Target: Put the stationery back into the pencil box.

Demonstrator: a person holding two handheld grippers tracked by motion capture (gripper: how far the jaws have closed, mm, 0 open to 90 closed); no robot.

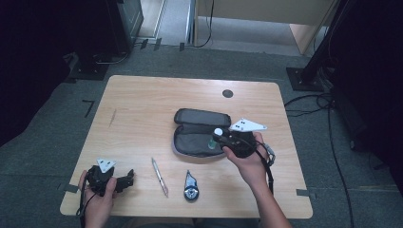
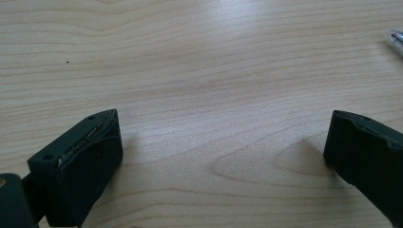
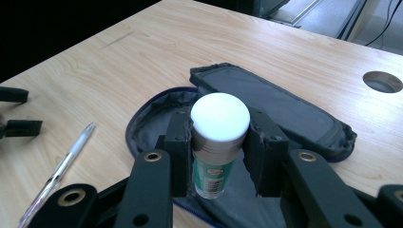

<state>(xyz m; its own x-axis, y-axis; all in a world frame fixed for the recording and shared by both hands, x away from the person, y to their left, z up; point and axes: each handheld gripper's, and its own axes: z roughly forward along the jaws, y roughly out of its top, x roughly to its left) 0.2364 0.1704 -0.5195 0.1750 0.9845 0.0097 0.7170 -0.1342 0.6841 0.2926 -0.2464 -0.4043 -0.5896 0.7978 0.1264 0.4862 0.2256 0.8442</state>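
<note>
An open dark grey pencil case [image 1: 197, 133] lies in the middle of the wooden table [image 1: 142, 99], lid flipped back. My right gripper [image 1: 218, 137] hovers over the case's open half, shut on a glue stick [image 3: 217, 142] with a white cap and green label; its pads press the tube's sides just under the cap. The case [image 3: 285, 104] lies right below it. My left gripper [image 1: 127, 180] rests near the table's front left corner, held by a hand. In the left gripper view its jaws stand wide apart over bare wood, so the left gripper [image 2: 223, 147] is open.
A clear pen [image 1: 160, 176] lies on the table in front of the case, and the pen's [image 2: 395, 40] tip also appears at the right. A black and silver correction-tape dispenser [image 1: 191, 186] lies beside the pen. A round cable hole [image 1: 227, 93] sits at the table's back.
</note>
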